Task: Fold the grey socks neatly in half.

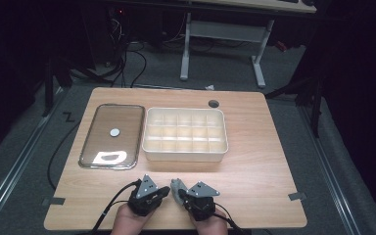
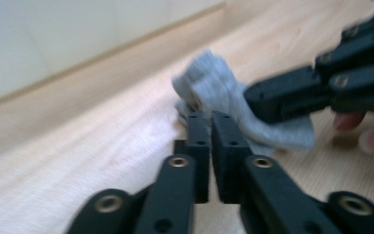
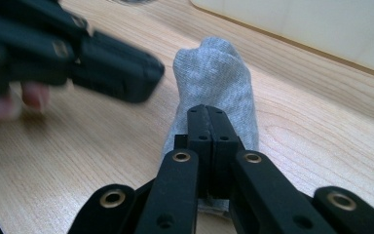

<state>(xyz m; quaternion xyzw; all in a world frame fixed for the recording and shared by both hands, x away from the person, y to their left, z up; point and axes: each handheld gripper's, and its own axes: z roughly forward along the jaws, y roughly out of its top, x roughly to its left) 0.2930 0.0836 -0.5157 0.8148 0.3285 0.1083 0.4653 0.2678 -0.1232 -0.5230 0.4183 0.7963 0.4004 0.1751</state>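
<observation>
A small grey sock [image 1: 176,186] lies on the wooden table [image 1: 254,147] near its front edge, between the two hand-held grippers. My right gripper [image 3: 208,112] is shut on the sock [image 3: 214,68], whose toe end sticks out past the fingertips. My left gripper [image 2: 209,119] is shut with nothing between its jaws, its tips right beside the sock [image 2: 214,85]. In the left gripper view the right gripper [image 2: 253,100] comes in from the right over the fabric. From above, the left gripper [image 1: 165,192] and right gripper [image 1: 180,195] point inward at each other.
A white box [image 1: 185,155] with several compartments stands mid-table just beyond the grippers. Left of it lies a clear flat tray [image 1: 85,142] with a small white disc [image 1: 114,131] on it. A round cable hole [image 1: 214,103] is near the far edge.
</observation>
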